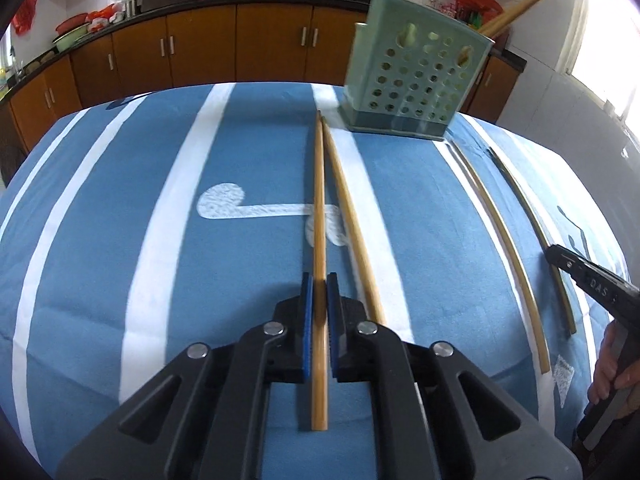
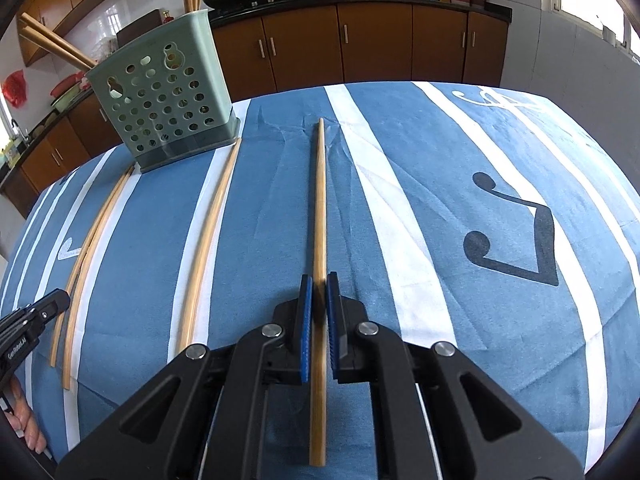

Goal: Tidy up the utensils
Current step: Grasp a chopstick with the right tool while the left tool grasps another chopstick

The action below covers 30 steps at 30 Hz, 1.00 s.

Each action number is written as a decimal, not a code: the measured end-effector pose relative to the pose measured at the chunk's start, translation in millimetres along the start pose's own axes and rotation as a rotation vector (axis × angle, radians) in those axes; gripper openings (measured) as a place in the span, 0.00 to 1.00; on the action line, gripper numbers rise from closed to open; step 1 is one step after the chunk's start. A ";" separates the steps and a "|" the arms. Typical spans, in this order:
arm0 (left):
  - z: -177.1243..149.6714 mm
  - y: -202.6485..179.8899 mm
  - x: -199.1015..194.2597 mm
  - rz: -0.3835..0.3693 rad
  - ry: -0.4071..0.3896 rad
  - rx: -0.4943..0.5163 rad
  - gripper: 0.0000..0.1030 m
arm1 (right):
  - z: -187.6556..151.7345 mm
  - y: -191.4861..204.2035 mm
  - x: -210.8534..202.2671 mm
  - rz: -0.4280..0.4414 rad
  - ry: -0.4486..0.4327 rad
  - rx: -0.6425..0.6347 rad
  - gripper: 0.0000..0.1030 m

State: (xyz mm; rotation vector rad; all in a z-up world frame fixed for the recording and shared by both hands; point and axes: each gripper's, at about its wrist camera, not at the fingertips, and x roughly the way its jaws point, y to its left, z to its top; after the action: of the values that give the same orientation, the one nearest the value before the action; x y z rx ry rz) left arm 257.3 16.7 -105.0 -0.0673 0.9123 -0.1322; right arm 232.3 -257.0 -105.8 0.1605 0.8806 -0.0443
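Four chopsticks lie on the cloth (image 1: 120, 220); some already stand in the holder (image 1: 416, 76). The left gripper (image 1: 319, 284) and the right gripper (image 2: 319, 284) each pinch one chopstick (image 1: 319, 216) (image 2: 320, 208).

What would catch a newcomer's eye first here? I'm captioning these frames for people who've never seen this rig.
Each gripper is closed around a wooden chopstick lying lengthwise on the blue striped cloth: the left gripper on one chopstick, the right gripper on another. Beyond them stands a green perforated holder at the table's far edge, with chopsticks already sticking out of its top.
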 end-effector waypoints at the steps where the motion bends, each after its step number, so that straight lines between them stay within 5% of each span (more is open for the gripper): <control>1: 0.8 4.7 -0.1 0.013 -0.003 -0.008 0.08 | 0.1 0.5 0.3 0.000 0.000 -0.001 0.08; 10: 1.1 58.1 -9.1 0.081 -0.018 -0.105 0.08 | 3.8 -8.8 4.0 -0.038 -0.022 0.020 0.08; 30: -5.6 57.9 -13.6 0.090 -0.026 -0.104 0.09 | -3.8 -10.0 -2.1 -0.037 -0.020 0.004 0.08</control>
State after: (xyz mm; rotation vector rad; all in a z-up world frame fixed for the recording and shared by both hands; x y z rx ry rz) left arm 249.7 75.9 -104.4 -0.1241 0.8947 -0.0005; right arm 227.0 -266.3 -107.8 0.1476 0.8641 -0.0822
